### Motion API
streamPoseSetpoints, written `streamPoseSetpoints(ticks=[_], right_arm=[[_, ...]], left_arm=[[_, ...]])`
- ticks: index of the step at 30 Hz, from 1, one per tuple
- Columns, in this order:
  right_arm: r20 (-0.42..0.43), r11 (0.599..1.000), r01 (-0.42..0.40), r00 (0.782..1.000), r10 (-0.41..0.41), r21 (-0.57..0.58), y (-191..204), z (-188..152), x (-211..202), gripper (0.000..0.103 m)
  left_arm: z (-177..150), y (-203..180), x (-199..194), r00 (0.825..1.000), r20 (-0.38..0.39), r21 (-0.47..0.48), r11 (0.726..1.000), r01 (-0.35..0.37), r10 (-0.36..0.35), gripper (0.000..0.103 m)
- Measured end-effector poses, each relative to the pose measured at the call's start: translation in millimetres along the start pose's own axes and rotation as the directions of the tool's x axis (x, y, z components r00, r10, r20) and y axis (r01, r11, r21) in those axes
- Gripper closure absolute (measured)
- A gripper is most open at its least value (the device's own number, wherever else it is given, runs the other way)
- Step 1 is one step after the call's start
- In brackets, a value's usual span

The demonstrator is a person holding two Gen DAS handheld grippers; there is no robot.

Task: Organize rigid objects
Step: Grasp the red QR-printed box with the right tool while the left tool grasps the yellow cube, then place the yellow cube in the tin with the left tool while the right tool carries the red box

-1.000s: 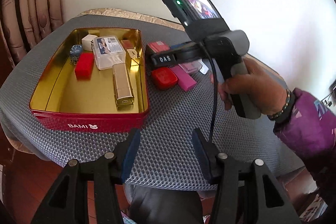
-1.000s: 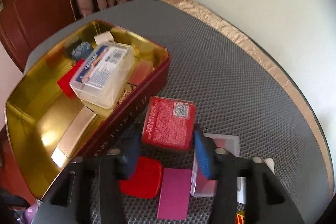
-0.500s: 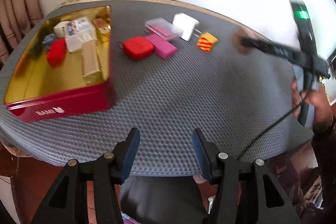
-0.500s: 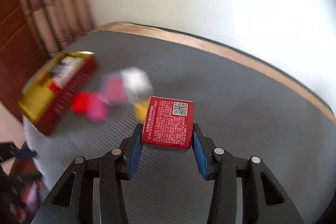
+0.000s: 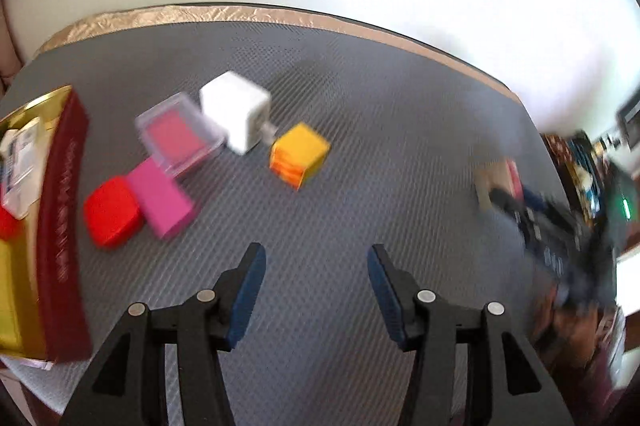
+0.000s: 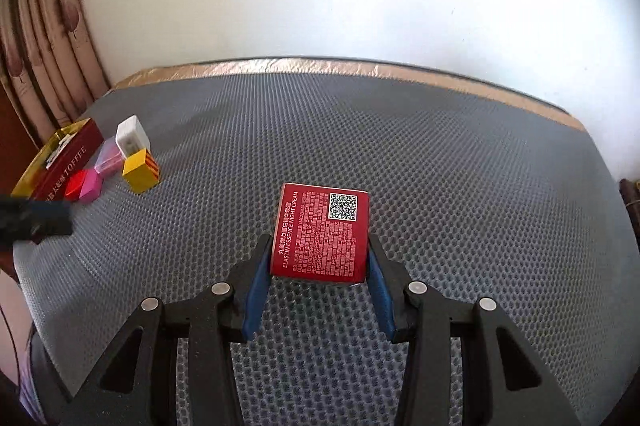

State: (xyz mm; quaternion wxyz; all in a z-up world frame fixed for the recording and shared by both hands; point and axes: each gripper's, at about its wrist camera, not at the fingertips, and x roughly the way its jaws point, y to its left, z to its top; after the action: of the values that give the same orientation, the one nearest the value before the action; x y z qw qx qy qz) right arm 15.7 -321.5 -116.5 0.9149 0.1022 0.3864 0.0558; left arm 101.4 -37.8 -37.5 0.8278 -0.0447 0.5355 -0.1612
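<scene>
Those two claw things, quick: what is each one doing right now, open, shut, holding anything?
Left gripper: open, nothing between its fingers, above the grey mat.
Right gripper: shut on the red night cream box.

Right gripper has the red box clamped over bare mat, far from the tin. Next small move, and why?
Probably lower the red box onto the mat and open. The right gripper grips it over a bare stretch, well away from the tin and the loose pieces beside it; the left gripper is open and holds nothing.
</scene>
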Motion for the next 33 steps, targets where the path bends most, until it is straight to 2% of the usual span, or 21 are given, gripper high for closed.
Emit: streamPoseSetpoints(ticks=[4, 8, 14, 16, 17, 18, 22, 24, 28, 33], right_arm=[[0.031, 1.0, 0.011, 0.999, -0.01, -0.013, 0, -4, -3, 0.062], [0.03, 1.0, -0.017, 0.999, 0.017, 0.008, -6, -9, 0, 0.062], [0.03, 0.998, -0.05, 0.998, 0.05, 0.022, -7, -11, 0, 0.062], [0.027, 0.998, -0.058, 0.998, 0.057, 0.025, -6, -10, 2, 0.062], [0.027, 0.998, -0.062, 0.998, 0.061, 0.03, -6, -11, 2, 0.062], [0.028, 0.997, -0.066, 0.997, 0.065, 0.035, -6, -10, 2, 0.062], [0.029, 0.996, -0.073, 0.997, 0.071, 0.048, -18, -13, -6, 0.062], [0.028, 0.996, -0.072, 0.997, 0.071, 0.05, -20, -12, -6, 0.062], [0.026, 0.996, -0.069, 0.997, 0.068, 0.048, -18, -8, 0, 0.062], [0.018, 0.998, -0.052, 0.999, 0.051, 0.03, -15, -7, 3, 0.062]], left_arm=[[31, -5, 25, 0.999, -0.017, -0.074, 0.997, -0.031, 0.03, 0.049], [54, -1, 45, 0.997, -0.02, -0.15, 0.986, -0.075, 0.073, 0.049], [69, 10, 69, 0.994, -0.058, -0.238, 0.965, -0.108, 0.096, 0.049], [67, 18, 75, 0.995, -0.06, -0.302, 0.948, -0.1, 0.085, 0.051], [65, 21, 72, 0.996, -0.034, -0.332, 0.939, -0.093, 0.087, 0.052], [63, 24, 72, 0.996, -0.029, -0.354, 0.931, -0.09, 0.085, 0.064], [58, 27, 65, 0.997, -0.012, -0.345, 0.935, -0.08, 0.081, 0.07], [51, 22, 57, 0.995, 0.003, -0.31, 0.946, -0.091, 0.097, 0.071], [25, 13, 28, 0.997, 0.033, -0.273, 0.96, -0.064, 0.076, 0.071], [-5, 19, -26, 0.995, 0.081, -0.287, 0.957, -0.032, 0.058, 0.071]])
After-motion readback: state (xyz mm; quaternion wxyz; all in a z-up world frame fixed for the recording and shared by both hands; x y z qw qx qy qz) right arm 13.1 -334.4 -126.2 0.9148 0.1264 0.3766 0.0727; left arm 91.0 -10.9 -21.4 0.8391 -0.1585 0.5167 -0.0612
